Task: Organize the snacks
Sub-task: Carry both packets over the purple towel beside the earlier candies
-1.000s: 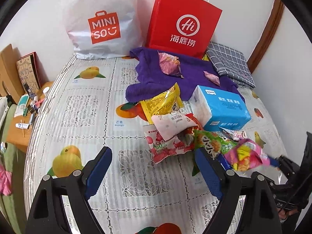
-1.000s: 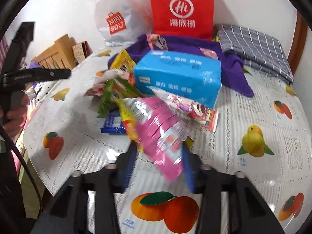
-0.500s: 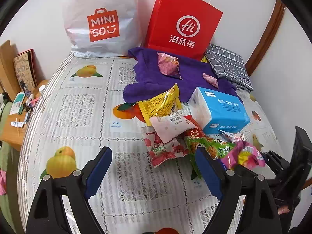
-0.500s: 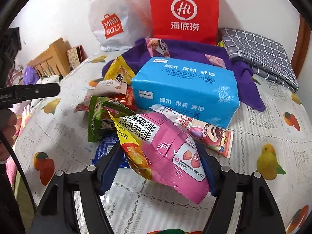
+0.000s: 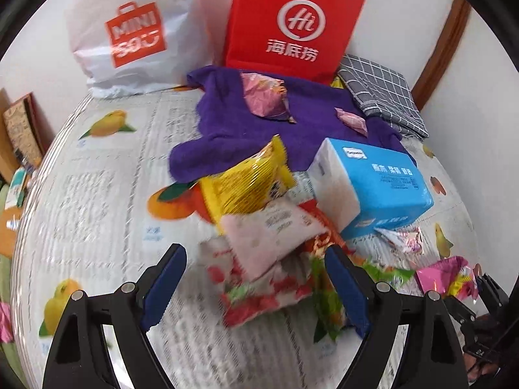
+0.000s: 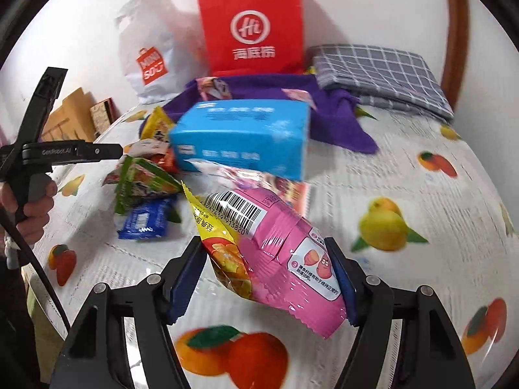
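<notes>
Between right gripper (image 6: 267,275) pads, pink snack bag (image 6: 285,253).

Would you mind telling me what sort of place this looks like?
Probably a room in a home: a table under a fruit-print cloth, shopping bags against the wall, and folded fabric beside loose snacks.

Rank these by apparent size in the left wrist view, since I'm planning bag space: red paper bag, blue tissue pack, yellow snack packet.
1. red paper bag
2. blue tissue pack
3. yellow snack packet
The last two look close; nearness makes it unsure.

bright even light, motion blur throughout, fisheye bending, dark corners.
</notes>
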The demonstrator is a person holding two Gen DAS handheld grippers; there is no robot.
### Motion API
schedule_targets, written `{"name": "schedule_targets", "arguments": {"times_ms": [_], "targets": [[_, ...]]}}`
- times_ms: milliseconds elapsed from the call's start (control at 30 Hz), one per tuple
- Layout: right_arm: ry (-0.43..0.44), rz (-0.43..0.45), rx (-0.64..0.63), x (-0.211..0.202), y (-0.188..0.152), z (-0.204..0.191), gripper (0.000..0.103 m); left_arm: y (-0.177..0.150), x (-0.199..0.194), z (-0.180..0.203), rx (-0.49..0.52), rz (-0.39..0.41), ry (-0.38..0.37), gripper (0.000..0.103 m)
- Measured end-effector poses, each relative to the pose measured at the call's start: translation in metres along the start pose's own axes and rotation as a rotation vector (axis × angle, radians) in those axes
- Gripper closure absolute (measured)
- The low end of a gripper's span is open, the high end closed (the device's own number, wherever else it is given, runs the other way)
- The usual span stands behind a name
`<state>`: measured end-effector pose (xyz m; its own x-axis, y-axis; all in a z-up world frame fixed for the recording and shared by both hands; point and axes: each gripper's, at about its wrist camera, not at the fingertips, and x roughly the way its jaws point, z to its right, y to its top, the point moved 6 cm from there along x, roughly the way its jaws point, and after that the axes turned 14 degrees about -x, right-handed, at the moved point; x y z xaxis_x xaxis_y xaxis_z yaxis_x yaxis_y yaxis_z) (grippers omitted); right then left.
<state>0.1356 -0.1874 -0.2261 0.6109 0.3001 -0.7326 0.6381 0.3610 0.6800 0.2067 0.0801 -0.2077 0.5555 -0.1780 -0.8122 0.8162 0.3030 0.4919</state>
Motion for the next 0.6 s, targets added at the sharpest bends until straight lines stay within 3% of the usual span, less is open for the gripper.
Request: {"name": "schedule_targets", "arguments": {"times_ms": [133, 300, 367, 433, 600], "targets": [[0.01, 0.009, 0.022, -0.002, -0.007, 0.006, 0.031, 0.004, 0.021, 0.011, 0.064, -0.014, 0.058, 0.017], [0.026, 0.023, 0.069, 0.0, -0.009, 0.01, 0.031, 0.003, 0.041, 0.02, 0.101, -0.042, 0.064, 0.017], [0.034, 0.025, 0.083, 0.001, -0.009, 0.012, 0.031, 0.003, 0.04, 0.022, 0.103, -0.031, 0.04, 0.024], [0.041, 0.027, 0.089, 0.001, -0.01, 0.013, 0.031, 0.003, 0.037, 0.022, 0.083, -0.038, 0.004, 0.048], [0.035, 0.024, 0.083, 0.001, -0.01, 0.011, 0.031, 0.002, 0.029, 0.02, 0.104, -0.024, 0.017, 0.051]]}}
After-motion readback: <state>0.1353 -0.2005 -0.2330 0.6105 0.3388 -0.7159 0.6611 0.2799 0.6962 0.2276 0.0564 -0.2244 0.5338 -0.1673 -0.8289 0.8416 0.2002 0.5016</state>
